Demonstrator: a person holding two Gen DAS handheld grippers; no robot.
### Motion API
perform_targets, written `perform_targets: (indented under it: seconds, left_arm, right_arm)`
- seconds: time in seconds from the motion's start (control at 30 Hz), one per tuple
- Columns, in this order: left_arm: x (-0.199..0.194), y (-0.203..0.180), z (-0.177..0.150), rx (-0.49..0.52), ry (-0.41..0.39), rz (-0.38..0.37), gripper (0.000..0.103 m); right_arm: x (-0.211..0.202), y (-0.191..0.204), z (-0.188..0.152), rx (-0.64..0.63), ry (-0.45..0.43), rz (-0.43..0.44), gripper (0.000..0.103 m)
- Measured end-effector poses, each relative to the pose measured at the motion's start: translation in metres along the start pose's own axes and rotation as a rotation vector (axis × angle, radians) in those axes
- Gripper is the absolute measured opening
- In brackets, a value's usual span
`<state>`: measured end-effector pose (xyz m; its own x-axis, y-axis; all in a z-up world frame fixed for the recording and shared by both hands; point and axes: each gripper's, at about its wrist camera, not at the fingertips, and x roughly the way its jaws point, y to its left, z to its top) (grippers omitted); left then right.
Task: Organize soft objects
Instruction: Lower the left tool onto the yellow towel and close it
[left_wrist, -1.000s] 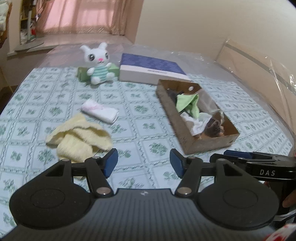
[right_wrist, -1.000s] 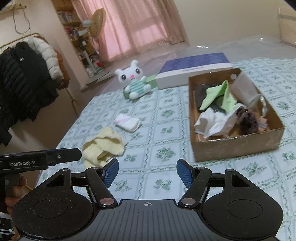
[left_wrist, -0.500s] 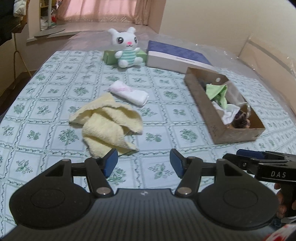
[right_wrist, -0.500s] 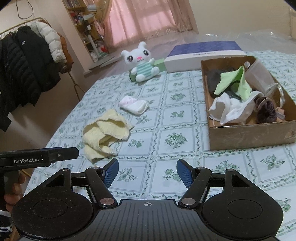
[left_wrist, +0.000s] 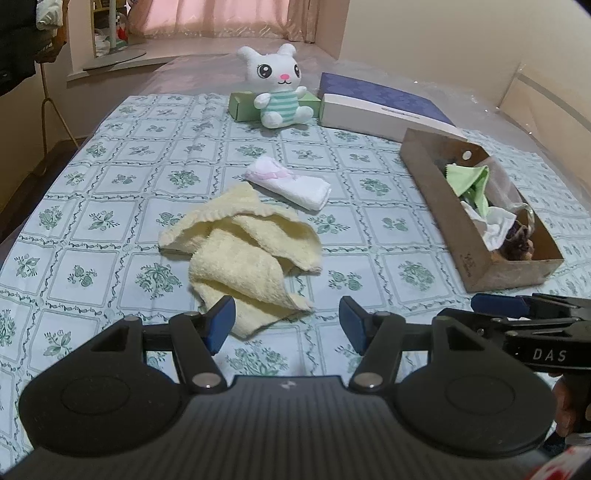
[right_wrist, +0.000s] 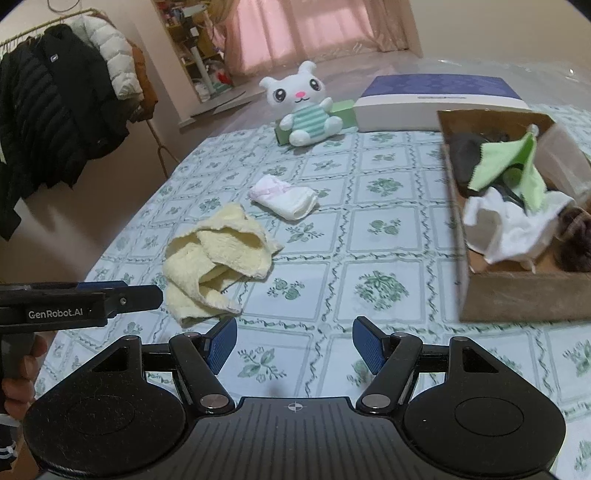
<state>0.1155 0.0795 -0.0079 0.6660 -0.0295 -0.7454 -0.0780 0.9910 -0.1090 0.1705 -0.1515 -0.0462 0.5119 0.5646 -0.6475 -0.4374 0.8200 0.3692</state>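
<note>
The left gripper (left_wrist: 287, 321) has its jaws standing apart with nothing between them, over bare patterned cloth. The yellow towel (left_wrist: 240, 254) lies crumpled just beyond them, its near corner reaching in front of the left blue pad (left_wrist: 221, 322) (whether pad and towel touch cannot be told). The right gripper (right_wrist: 294, 343) also has its jaws apart and grips nothing; from its own camera the towel (right_wrist: 210, 262) lies to the far left of the jaws, clear of them.

Both grippers point down at a slant toward the surface and sit side by side: the right one shows at the right edge of the left camera's view, and the left one at the left edge of the right camera's view, with a hand (right_wrist: 18, 376) around its grip.

Farther out, a folded white cloth (left_wrist: 290, 182) lies just beyond the towel, apart from it. To the right stands a cardboard box (left_wrist: 436, 206) holding a green cloth (left_wrist: 471, 182), a white cloth (right_wrist: 506, 229) and darker items. At the far end sit a white plush bunny (left_wrist: 279, 88) leaning against a small green box (left_wrist: 240, 105), and a flat blue-and-white box (left_wrist: 376, 107) just to its right. All rest on the green-flowered tablecloth (left_wrist: 110, 206).
</note>
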Motion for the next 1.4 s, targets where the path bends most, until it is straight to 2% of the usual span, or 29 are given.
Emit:
perform_targets:
  seconds: [0.23,0.53,0.93,1.1,1.2,1.4]
  left_arm:
    - [0.018,0.004,0.005,0.036,-0.019,0.04,0.059]
    - [0.052,-0.001,0.0,0.154,-0.014,0.115,0.061]
    - [0.091,0.0,0.003,0.327,-0.046,0.21,0.062]
    - [0.093,0.009,0.012,0.354,-0.085,0.216,0.067]
    - [0.1,0.016,0.018,0.35,-0.093,0.209,0.073]
    - [0.119,0.04,0.031,0.263,-0.064,0.111,0.079]
  right_arm:
    - [0.026,0.001,0.011,-0.014,0.015,0.001,0.069]
    - [0.053,-0.006,0.019,-0.003,0.039,-0.009,0.069]
    - [0.076,-0.017,0.028,0.02,0.051,-0.023,0.069]
    - [0.083,-0.021,0.034,0.03,0.042,-0.032,0.069]
    - [0.087,-0.022,0.039,0.036,0.037,-0.032,0.069]
    - [0.094,-0.023,0.044,0.033,0.035,-0.034,0.069]
